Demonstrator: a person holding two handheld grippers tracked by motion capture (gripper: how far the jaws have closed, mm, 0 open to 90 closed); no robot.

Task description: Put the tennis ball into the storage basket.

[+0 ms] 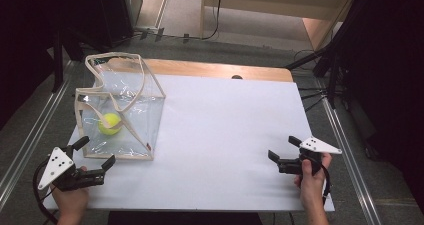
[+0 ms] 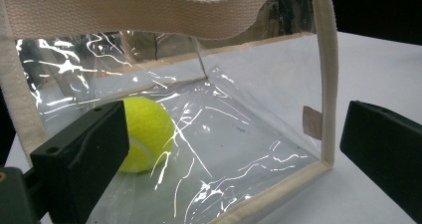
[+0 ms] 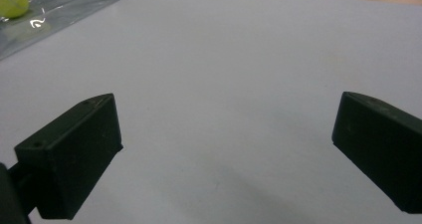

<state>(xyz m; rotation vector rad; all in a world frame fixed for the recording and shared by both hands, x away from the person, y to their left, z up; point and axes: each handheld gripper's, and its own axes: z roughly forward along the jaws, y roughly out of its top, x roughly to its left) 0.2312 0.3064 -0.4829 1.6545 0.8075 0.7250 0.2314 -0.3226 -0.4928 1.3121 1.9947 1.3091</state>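
Observation:
A clear plastic tote bag [image 1: 131, 87] with cream webbing trim and handles stands at the table's left, its near wall [image 2: 259, 99] close in front of my left gripper. Inside it, on the bag's floor, rests a yellow-green tennis ball [image 1: 109, 123] [image 2: 146, 134], also glimpsed at the top left of the right gripper view [image 3: 11, 0]. My left gripper [image 1: 96, 150] [image 2: 231, 154] is open, just short of the bag's near bottom edge, with nothing between its jaws. My right gripper [image 1: 283, 148] [image 3: 224, 149] is open over bare white table at the right, holding nothing.
The white board [image 1: 225, 135] covers the table, with a strip of wood [image 1: 220, 69] showing along its far edge. Dark stands and cables [image 1: 320, 80] crowd the floor at the right. Metal rails [image 1: 30, 135] run along the left side.

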